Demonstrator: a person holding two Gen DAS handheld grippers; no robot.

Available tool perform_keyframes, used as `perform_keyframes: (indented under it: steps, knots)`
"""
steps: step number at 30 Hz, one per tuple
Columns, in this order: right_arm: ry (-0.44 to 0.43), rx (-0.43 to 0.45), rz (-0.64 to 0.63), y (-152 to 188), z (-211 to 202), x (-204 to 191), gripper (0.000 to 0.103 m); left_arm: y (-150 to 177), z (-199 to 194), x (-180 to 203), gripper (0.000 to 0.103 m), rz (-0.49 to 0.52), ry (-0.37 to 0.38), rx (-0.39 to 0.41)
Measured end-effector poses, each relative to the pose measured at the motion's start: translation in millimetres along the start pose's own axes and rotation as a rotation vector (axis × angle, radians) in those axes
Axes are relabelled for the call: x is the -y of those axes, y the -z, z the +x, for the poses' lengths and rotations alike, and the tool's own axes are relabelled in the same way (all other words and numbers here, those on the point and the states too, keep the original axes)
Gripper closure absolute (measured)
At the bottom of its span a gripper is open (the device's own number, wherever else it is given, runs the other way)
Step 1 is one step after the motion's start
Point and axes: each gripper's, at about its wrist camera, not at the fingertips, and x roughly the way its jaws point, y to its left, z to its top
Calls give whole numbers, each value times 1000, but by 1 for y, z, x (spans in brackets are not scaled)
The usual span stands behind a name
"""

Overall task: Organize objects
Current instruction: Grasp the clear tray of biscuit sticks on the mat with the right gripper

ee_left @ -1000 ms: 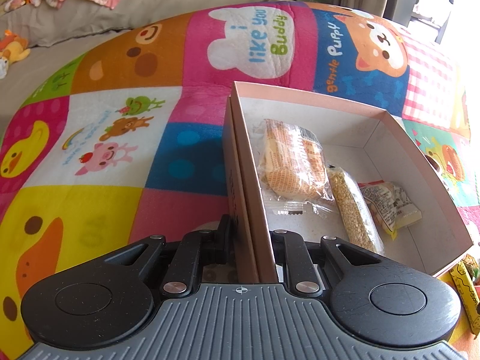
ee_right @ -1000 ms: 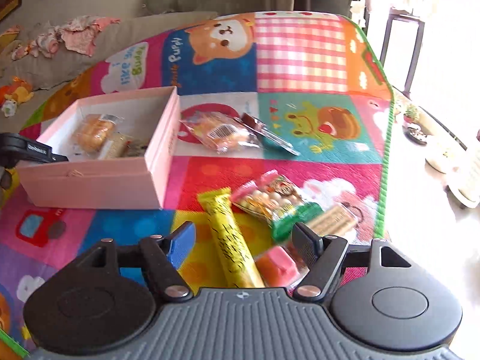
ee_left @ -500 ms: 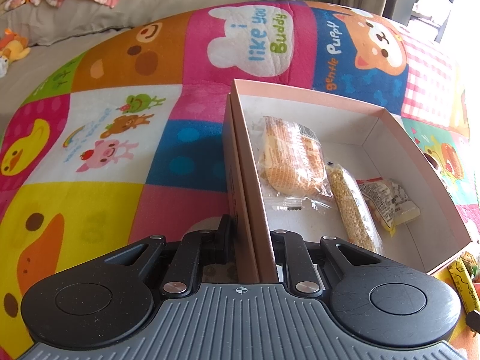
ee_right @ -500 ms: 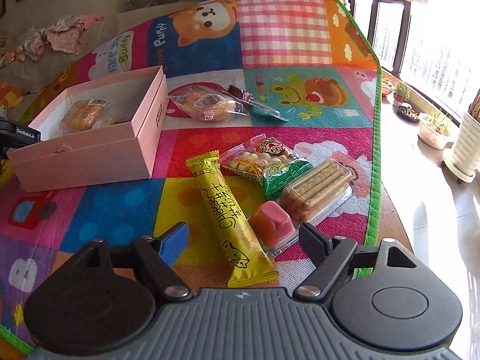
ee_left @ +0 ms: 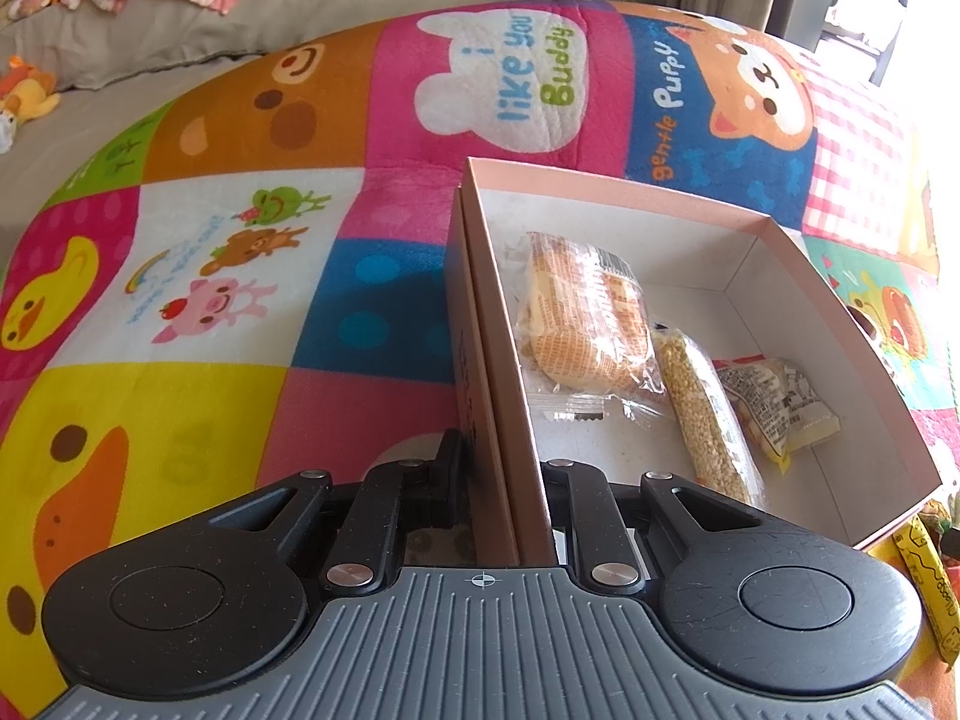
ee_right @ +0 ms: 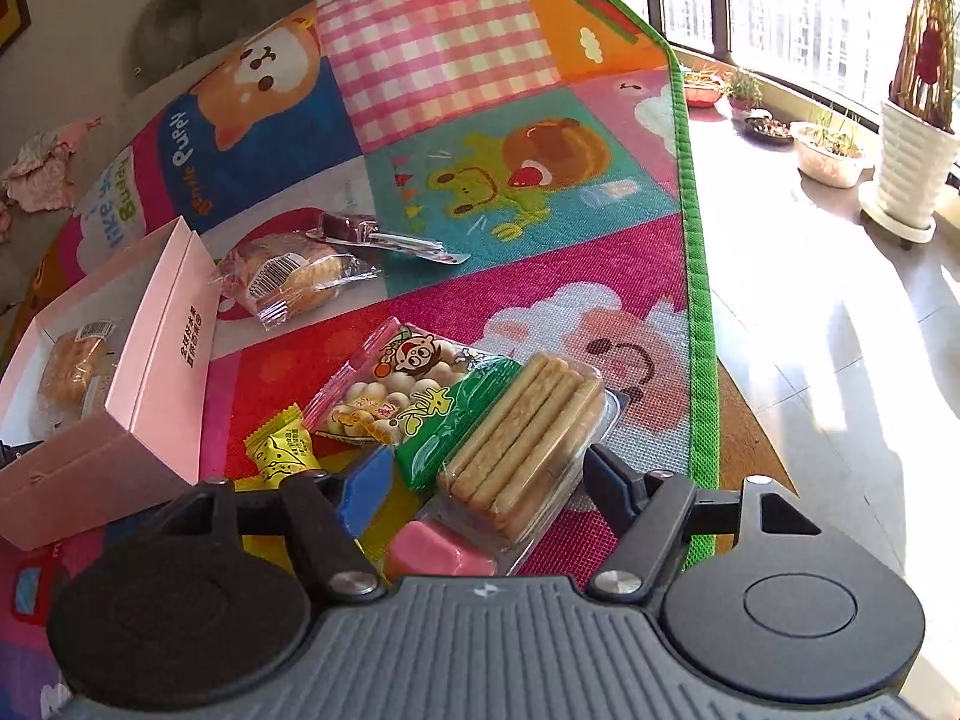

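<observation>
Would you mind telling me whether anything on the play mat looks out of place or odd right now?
Nothing looks damaged or spilled. Several snacks remain loose on the mat outside the pink box: the biscuit stick tray, the green ball-snack bag, a wrapped bun and a yellow packet.

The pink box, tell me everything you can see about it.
The pink box is a shallow, open-topped cardboard tray, pink outside, white inside, with printed characters on one outer wall. It sits flat on the colourful play mat. Inside lie three wrapped snacks: a bread bun, a grain bar and a small printed packet. The left gripper is shut on its near side wall, one finger outside, one inside. More snacks lie on the mat beside it.
</observation>
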Motion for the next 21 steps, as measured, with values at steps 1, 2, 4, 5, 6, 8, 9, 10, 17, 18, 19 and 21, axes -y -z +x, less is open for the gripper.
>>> perform_keyframes:
  steps: [1,2,4,5,6,8,9,10,17,18,19,21]
  knots:
    - [7,1,-22,1,0,-1,43,0,0,0,85,0,1,1]
    - [13,3,-42,2,-1,-1,48,0,0,0,85,1,2,2]
    - [16,7,-77,5,-6,2,52,0,0,0,85,1,1,2]
    - [21,8,-82,6,-8,5,52,0,0,0,85,1,1,2]
    - [30,10,-89,7,-10,8,52,0,0,0,85,1,1,2]
    - [59,16,-112,10,-14,11,53,1,0,0,85,1,-1,2]
    - [62,21,-119,11,-15,13,53,1,0,0,85,2,-2,2]
    - [59,24,-122,12,-16,14,53,1,-1,0,85,2,-3,2]
    - [49,47,-112,12,-8,5,43,1,-1,0,85,3,-4,2]
    - [46,54,-128,13,-6,2,43,1,-1,0,85,3,-4,2]
    - [44,60,-148,13,-5,-2,43,1,-1,0,85,3,-4,2]
    - [36,75,-193,15,-3,-10,45,1,-1,0,85,4,-3,2]
